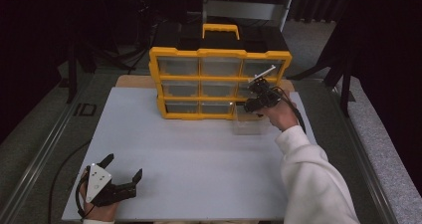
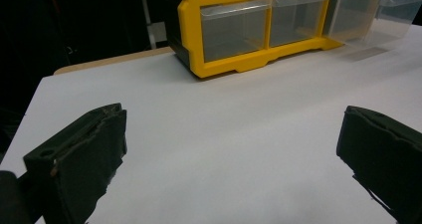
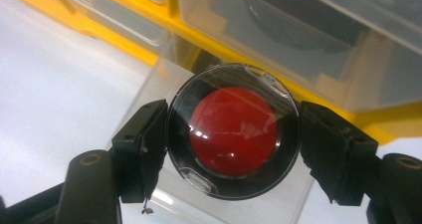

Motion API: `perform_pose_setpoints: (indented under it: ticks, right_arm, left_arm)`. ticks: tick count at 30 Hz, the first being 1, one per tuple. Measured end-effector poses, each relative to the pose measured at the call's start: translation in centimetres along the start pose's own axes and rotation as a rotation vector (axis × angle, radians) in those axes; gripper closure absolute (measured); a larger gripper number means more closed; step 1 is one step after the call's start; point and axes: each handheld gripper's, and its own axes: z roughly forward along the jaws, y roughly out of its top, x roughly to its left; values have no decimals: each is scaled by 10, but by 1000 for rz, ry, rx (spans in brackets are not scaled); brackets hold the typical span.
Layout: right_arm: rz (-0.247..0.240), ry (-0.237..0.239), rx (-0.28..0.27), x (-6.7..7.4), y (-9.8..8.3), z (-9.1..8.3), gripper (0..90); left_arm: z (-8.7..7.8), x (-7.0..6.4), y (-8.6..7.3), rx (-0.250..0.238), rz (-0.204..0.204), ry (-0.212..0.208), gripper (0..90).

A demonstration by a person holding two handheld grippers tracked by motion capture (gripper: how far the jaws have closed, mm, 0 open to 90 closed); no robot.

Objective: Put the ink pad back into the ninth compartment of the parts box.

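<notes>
**Round black case with a red disc gripped over the pulled-out drawer**

The right gripper is clamped on a round black case with a clear lid and a red disc inside. One black jaw presses against the case's left edge and the other against its right edge, so the case sits squarely between the two, its flat face turned toward the camera that rides on the gripper. Just behind and below the case lies a clear plastic drawer, pulled out from the yellow organizer. Whether the case touches the drawer cannot be told.

From the high view, the right gripper is at the lower right corner of the organizer, a yellow-framed cabinet of clear drawers in three rows, with a yellow handle on top. The pulled-out drawer rests on the white tabletop in front of that corner. A white sleeve leads back from the hand holding the gripper.

The left gripper lies well apart, near the front left corner of the table, its jaws spread wide with nothing between them. In its own view, the left gripper shows only bare tabletop between the pads, with the organizer farther off.
</notes>
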Motion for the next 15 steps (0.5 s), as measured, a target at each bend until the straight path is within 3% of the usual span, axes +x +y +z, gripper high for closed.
perform_pose_setpoints:
  ticks: [15]
  right_arm:
    - [31,-23,31,-9,-9,7,295]
  left_arm:
    - [0,0,0,0,0,1,0]
